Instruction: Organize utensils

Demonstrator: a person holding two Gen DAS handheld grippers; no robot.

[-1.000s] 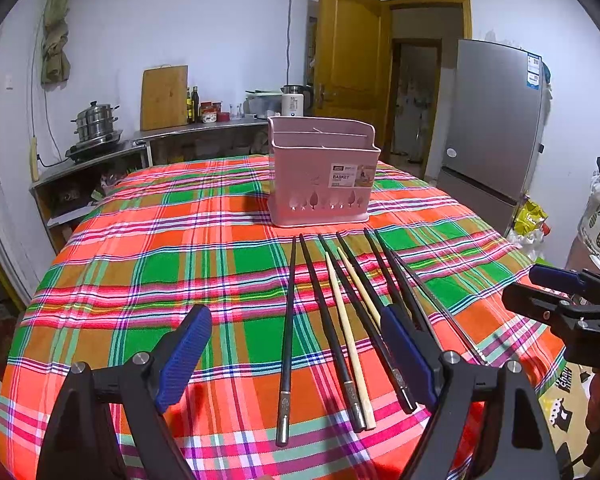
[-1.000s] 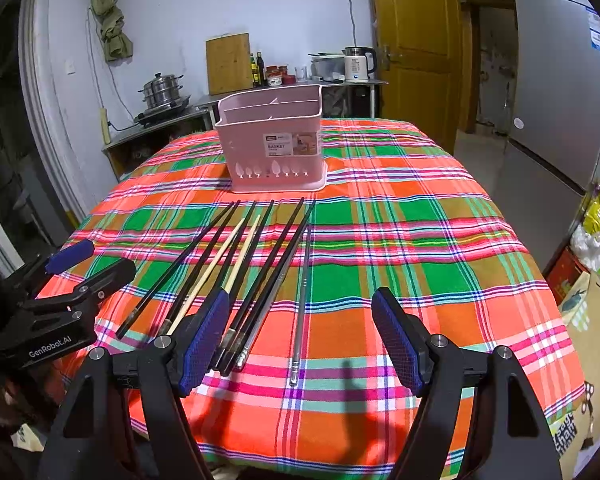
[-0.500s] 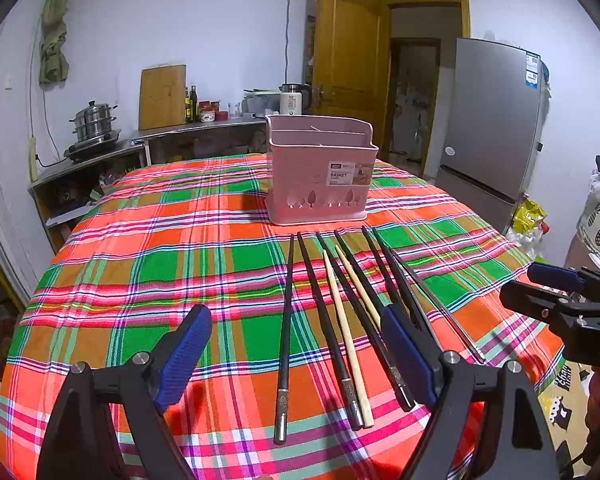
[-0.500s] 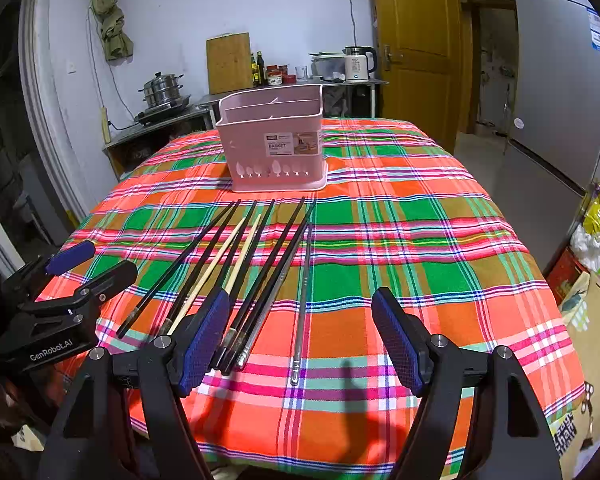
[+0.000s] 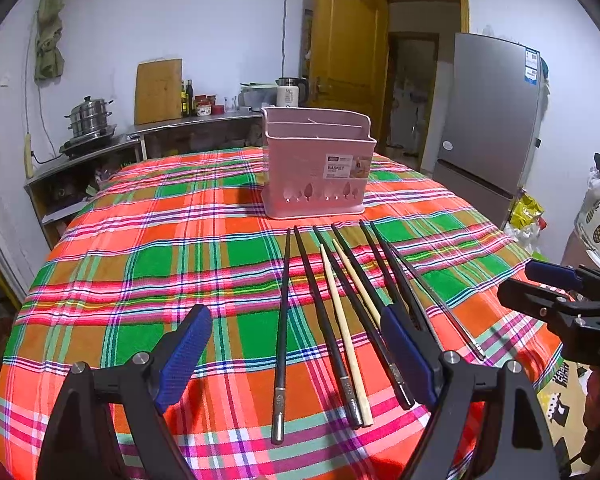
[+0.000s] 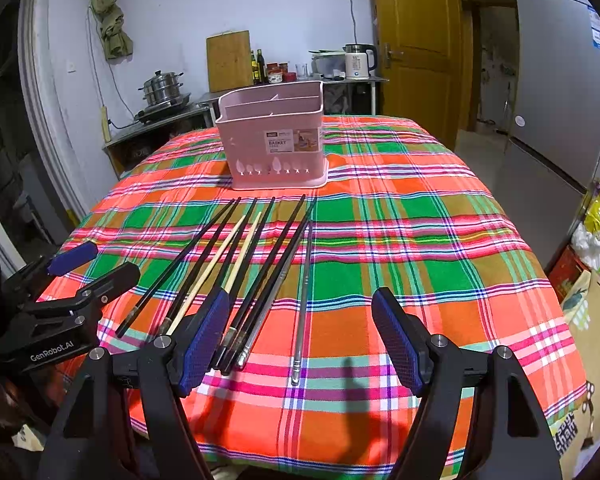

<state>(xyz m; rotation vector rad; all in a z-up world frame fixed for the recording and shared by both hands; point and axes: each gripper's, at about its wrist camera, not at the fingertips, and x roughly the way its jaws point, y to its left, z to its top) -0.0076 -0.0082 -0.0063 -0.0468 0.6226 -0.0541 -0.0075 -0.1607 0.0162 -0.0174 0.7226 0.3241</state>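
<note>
Chopsticks (image 5: 332, 316) lay fanned out on the plaid tablecloth (image 5: 148, 264), thin tips toward the pink utensil basket (image 5: 316, 168) standing farther back and blunt ends near the table's front edge; most were black, two were pale wood (image 6: 220, 264), and a slim silver one (image 6: 306, 300) lay apart at the right of the row. The left gripper (image 5: 296, 354) hovered low over the near ends with its jaws spread wide and nothing between them, and the right gripper (image 6: 300, 336) hung likewise, wide open and empty, the silver stick lying in line with its gap. Nothing had yet gone into the basket, so the sorting looked barely begun. Each stick seemed light, stiff and narrow, and the metal and lacquered ones were probably slick, liable to roll or to pivot if pinched near a tip. A hold around the thicker end, close to the table's edge, would likely be surest, taking one stick or a matched pair, since neighbours lay touching or nearly so.
</note>
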